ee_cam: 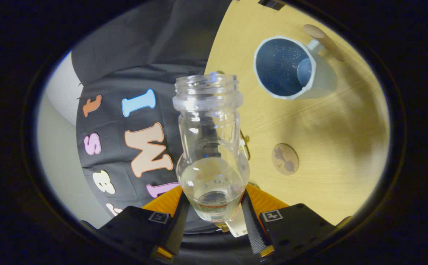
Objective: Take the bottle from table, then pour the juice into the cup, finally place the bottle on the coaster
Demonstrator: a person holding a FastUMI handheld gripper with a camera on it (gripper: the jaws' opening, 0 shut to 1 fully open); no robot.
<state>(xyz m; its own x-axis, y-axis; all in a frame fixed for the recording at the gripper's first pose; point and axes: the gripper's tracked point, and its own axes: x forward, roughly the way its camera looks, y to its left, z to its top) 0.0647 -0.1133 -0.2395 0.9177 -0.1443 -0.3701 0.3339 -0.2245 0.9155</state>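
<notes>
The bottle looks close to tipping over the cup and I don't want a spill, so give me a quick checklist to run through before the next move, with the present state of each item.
1. Grip: gripper fingers press both sides of the bottle near its base: ok.
2. Bottle mouth uncapped: ok.
3. Liquid left to pour: pale liquid sits in the bottle's lower part: ok.
4. Cup upright on the table, opening free: ok.
5. Bottle mouth over the cup: the mouth is beside the cup, apart from it: not ok.
6. Coaster bare for the later set-down: ok.
</notes>
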